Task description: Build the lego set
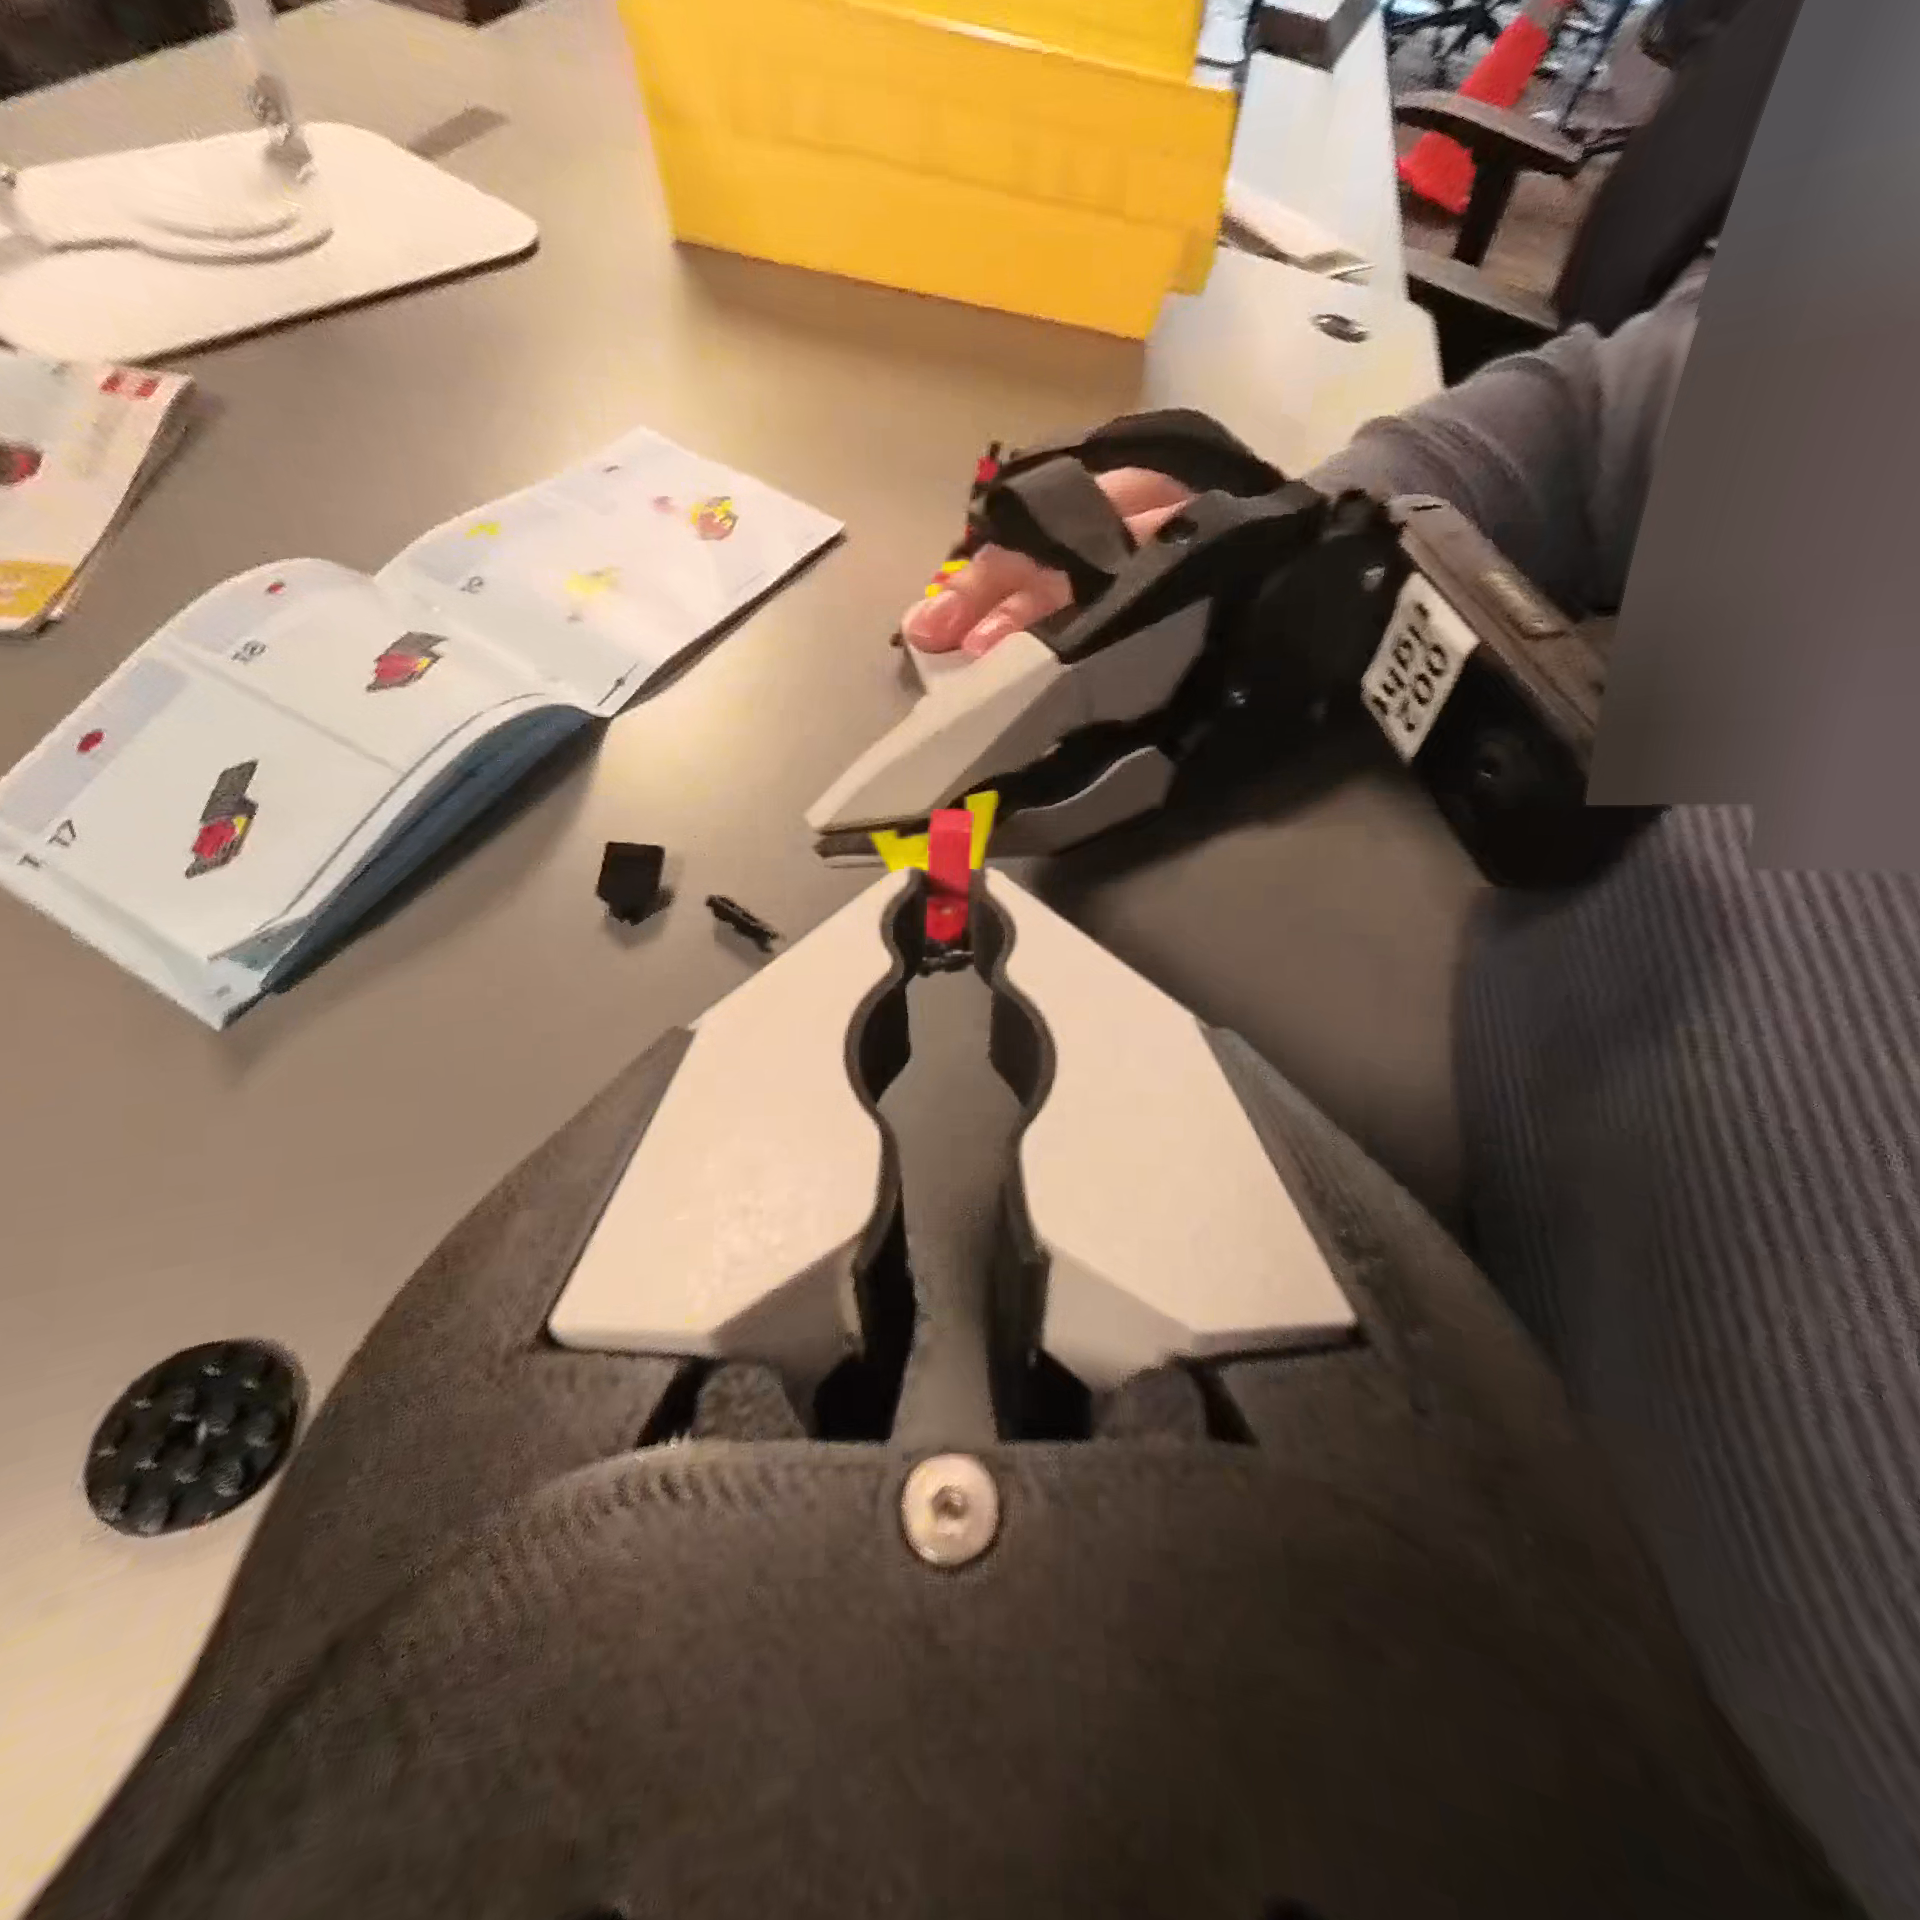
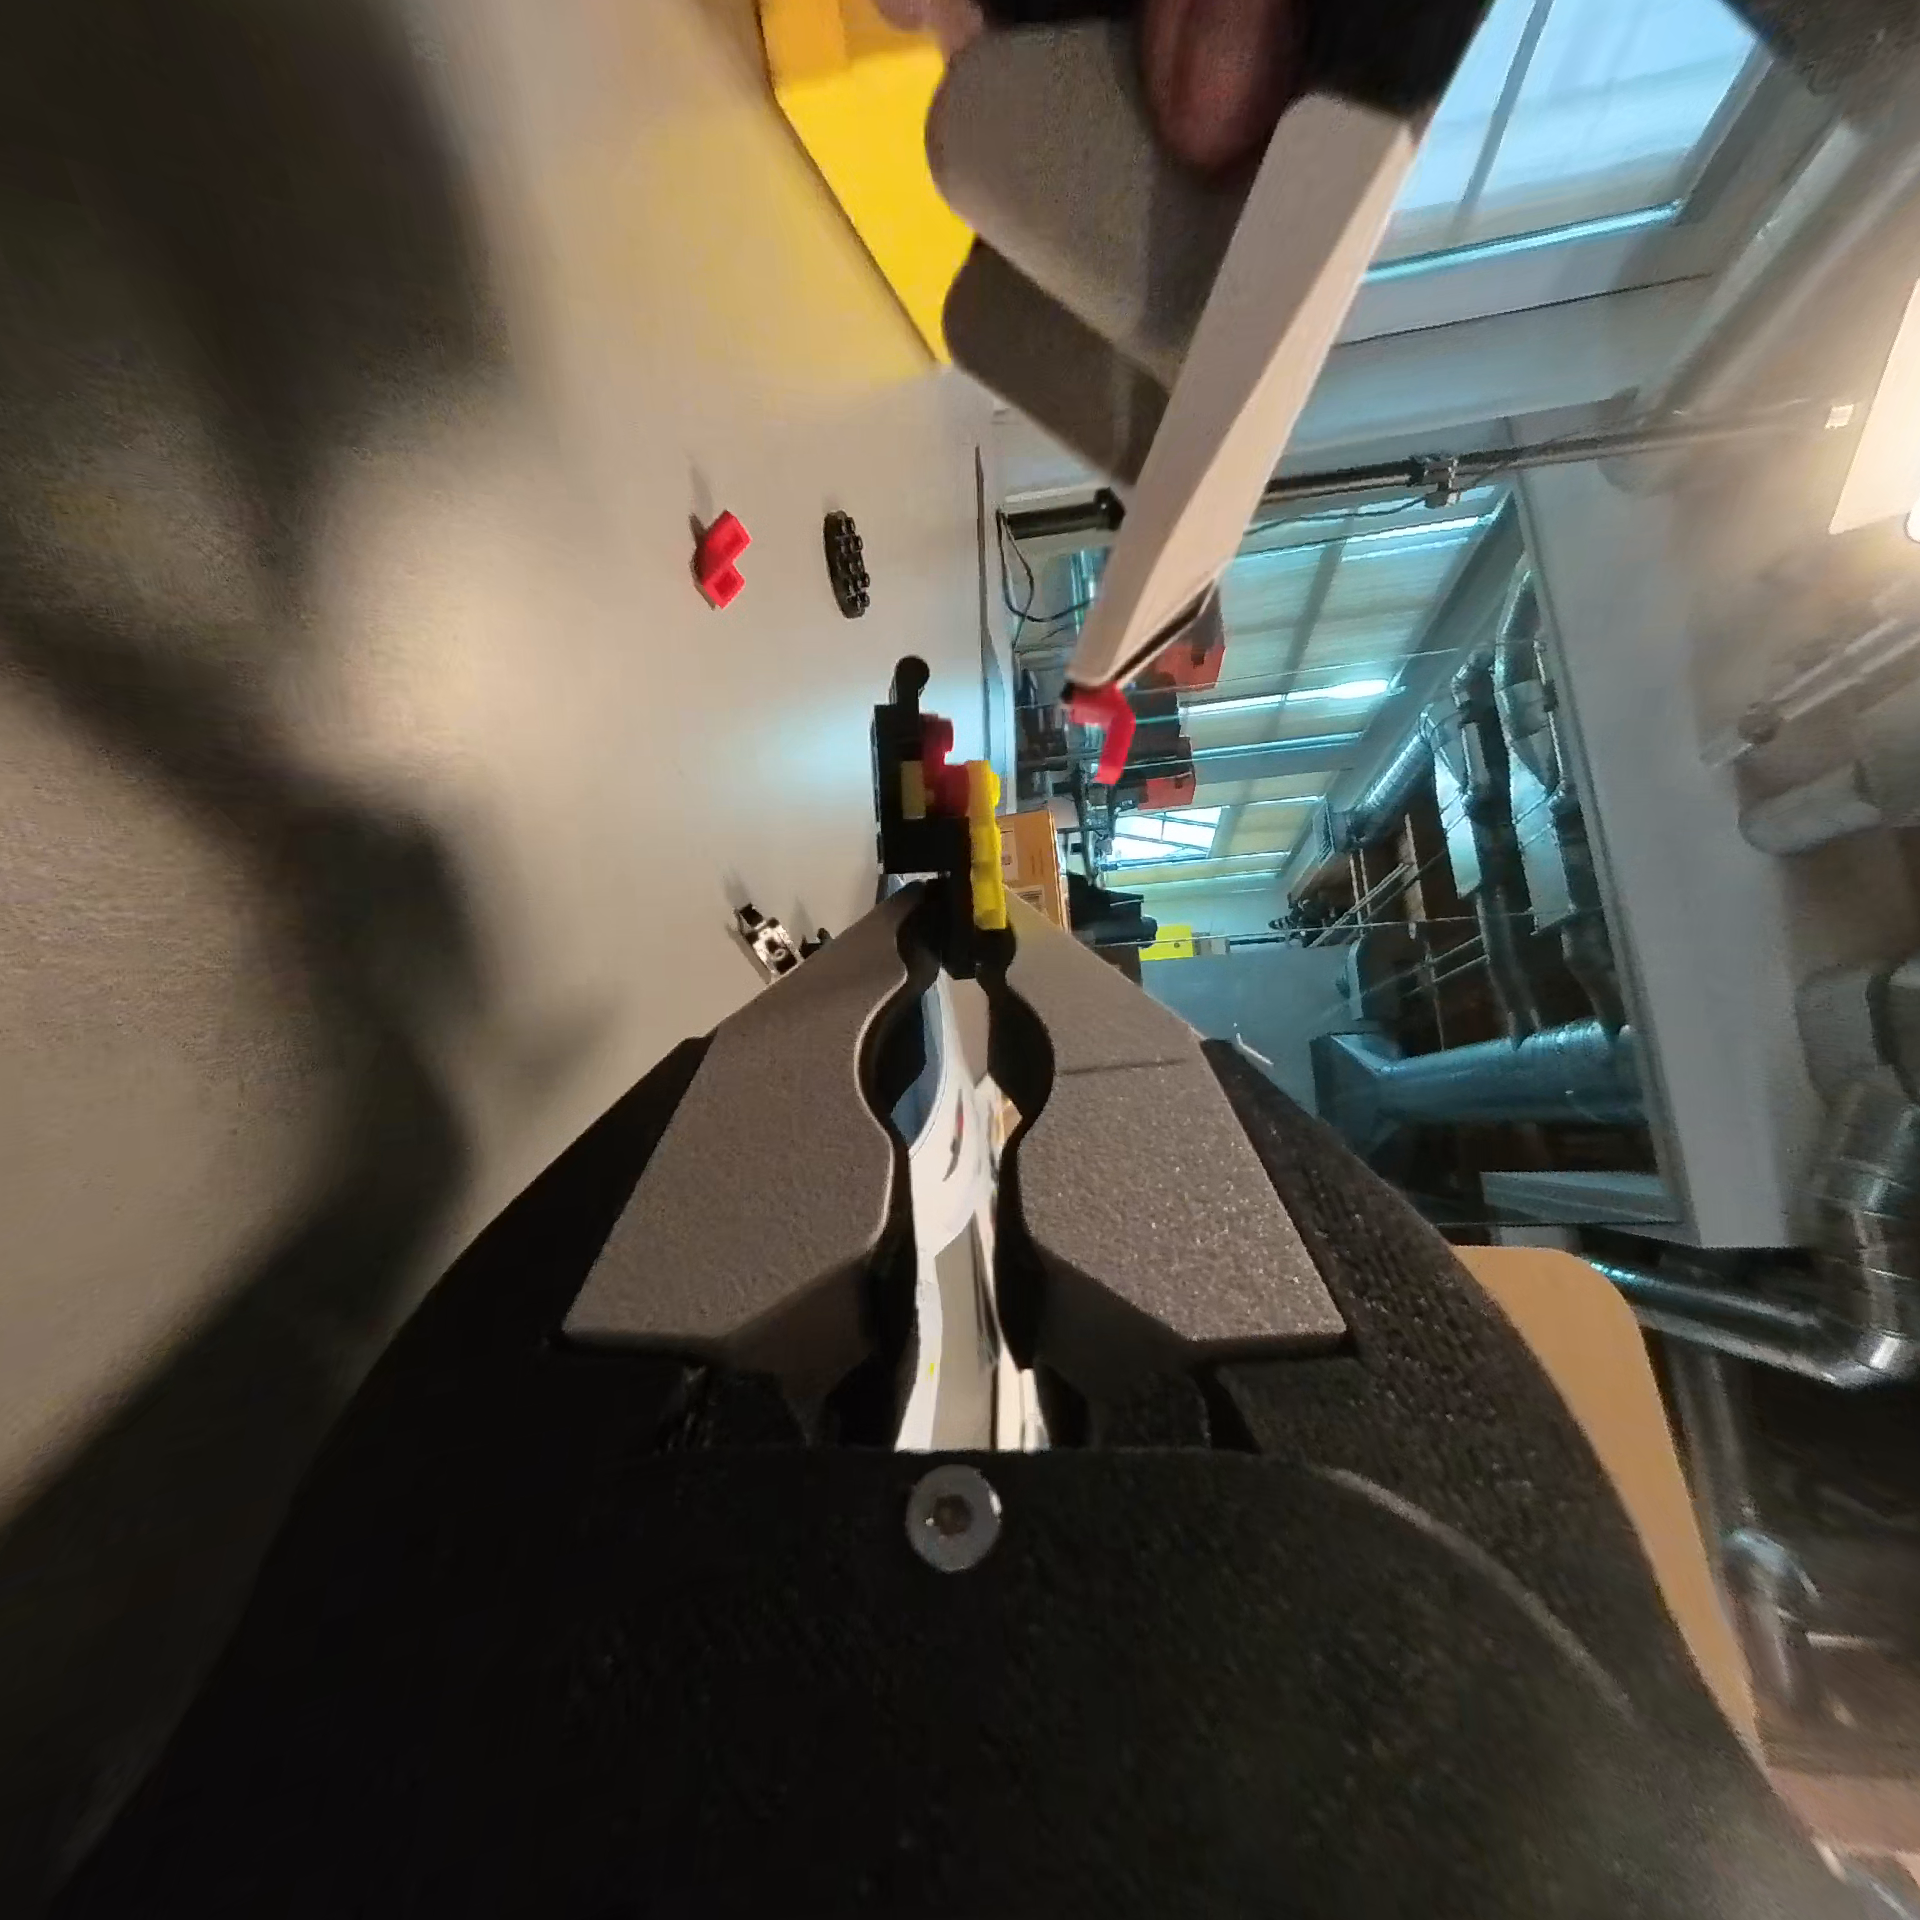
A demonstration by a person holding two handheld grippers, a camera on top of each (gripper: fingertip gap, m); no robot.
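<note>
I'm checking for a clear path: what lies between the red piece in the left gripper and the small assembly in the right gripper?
Nothing: in the right wrist view, only open air separates the red piece from the assembly.

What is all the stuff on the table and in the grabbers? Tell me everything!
Instruction booklet: one, pale blue, open on the table.
Closed booklets: a small stack, left edge.
Box: one, yellow, far side.
White stand base: one, far left.
Round studded plate: one, black, near left.
Small loose pieces: two, black, beside the booklet.
L-shaped brick: one, red, on the table.
Lego build: one, black, red and yellow, in the right gripper.
Red piece: one, in the left gripper.
Hand: one, strapped to the right gripper.
</note>
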